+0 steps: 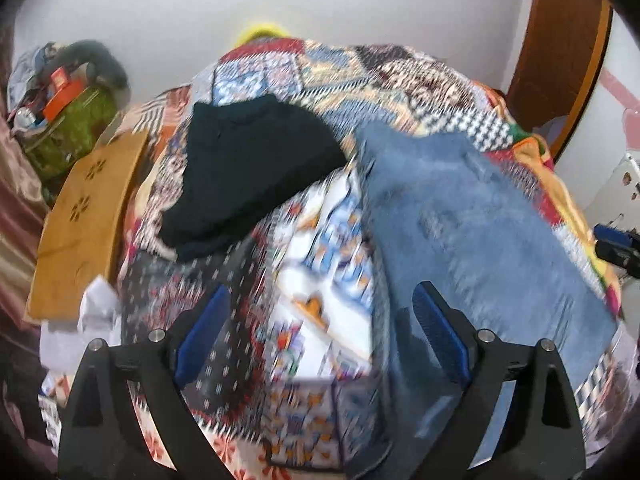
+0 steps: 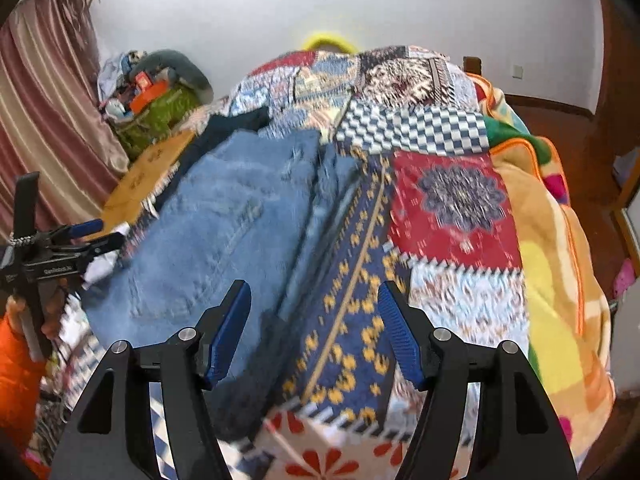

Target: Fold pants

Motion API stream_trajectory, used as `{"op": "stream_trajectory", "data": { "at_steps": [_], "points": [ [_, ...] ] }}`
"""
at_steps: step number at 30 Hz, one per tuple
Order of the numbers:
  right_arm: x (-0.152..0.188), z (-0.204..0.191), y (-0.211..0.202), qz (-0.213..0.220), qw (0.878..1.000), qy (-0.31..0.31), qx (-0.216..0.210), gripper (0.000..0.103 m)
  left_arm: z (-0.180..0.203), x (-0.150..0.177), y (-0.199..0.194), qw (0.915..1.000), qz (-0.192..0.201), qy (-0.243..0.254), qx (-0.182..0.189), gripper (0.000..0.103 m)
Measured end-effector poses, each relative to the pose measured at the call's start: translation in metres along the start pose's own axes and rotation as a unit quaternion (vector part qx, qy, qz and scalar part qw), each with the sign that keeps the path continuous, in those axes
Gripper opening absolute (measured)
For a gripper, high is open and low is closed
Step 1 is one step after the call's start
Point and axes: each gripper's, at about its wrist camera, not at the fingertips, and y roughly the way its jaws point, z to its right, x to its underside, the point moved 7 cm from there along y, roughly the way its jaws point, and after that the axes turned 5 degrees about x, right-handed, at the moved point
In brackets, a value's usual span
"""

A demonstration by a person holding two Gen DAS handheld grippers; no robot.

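Observation:
Blue jeans (image 1: 480, 220) lie flat on a patchwork quilt (image 1: 320, 264) that covers the bed. My left gripper (image 1: 320, 320) hangs open and wide above the quilt, just left of the jeans, with its right finger (image 1: 440, 332) over their near edge and nothing between the pads. In the right wrist view the jeans (image 2: 224, 220) fill the left half. My right gripper (image 2: 314, 320) is open above their right edge and the quilt (image 2: 452, 208), holding nothing. The left gripper (image 2: 108, 232) shows at the jeans' left side, held by a hand in an orange sleeve. The right gripper (image 1: 600, 242) peeks in at the far right.
A folded black garment (image 1: 248, 168) lies on the quilt behind and left of the jeans. A wooden board (image 1: 88, 208) and a cluttered green bag (image 1: 76, 128) stand at the bed's left, by a curtain (image 2: 40, 120). An orange-yellow blanket (image 2: 560, 260) covers the bed's right edge.

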Motion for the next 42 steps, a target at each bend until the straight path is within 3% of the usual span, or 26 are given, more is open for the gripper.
{"op": "stream_trajectory", "data": {
  "at_steps": [6, 10, 12, 18, 24, 31, 33, 37, 39, 41, 42],
  "points": [
    [-0.023, -0.005, 0.017, 0.001, 1.0, 0.008, -0.025, 0.066, 0.014, -0.033, 0.027, 0.9994, -0.012, 0.008, 0.031, 0.094],
    [-0.022, -0.007, 0.044, -0.028, 0.999, 0.006, -0.038, 0.068, 0.022, -0.032, 0.061, 0.9962, -0.06, 0.003, 0.062, 0.093],
    [-0.016, -0.007, 0.063, -0.056, 0.998, 0.002, -0.038, 0.068, 0.027, -0.026, 0.078, 0.9907, -0.1, -0.003, 0.092, 0.094],
    [-0.01, 0.0, 0.088, -0.093, 0.99, 0.042, -0.098, 0.077, 0.025, -0.024, 0.097, 0.9736, -0.147, -0.031, 0.172, 0.096],
    [-0.015, 0.0, 0.098, -0.11, 0.982, 0.048, -0.144, 0.079, 0.03, -0.032, 0.111, 0.9557, -0.168, -0.05, 0.237, 0.098],
    [-0.024, -0.012, 0.111, -0.121, 0.974, 0.059, -0.182, 0.079, 0.057, -0.046, 0.132, 0.9508, -0.169, -0.026, 0.258, 0.098],
    [-0.025, -0.014, 0.114, -0.121, 0.974, 0.06, -0.181, 0.077, 0.057, -0.051, 0.14, 0.9494, -0.169, -0.04, 0.261, 0.098],
    [-0.031, -0.008, 0.121, -0.123, 0.97, 0.096, -0.187, 0.063, 0.057, -0.055, 0.144, 0.9511, -0.17, -0.052, 0.253, 0.093],
    [-0.032, -0.006, 0.12, -0.122, 0.971, 0.101, -0.181, 0.053, 0.058, -0.055, 0.138, 0.9522, -0.165, -0.052, 0.251, 0.082],
    [-0.033, -0.004, 0.112, -0.112, 0.974, 0.096, -0.169, 0.031, 0.057, -0.055, 0.131, 0.955, -0.16, -0.048, 0.245, 0.074],
    [-0.033, -0.003, 0.109, -0.108, 0.976, 0.093, -0.163, 0.026, 0.057, -0.054, 0.125, 0.9561, -0.156, -0.044, 0.244, 0.068]
  ]
}}
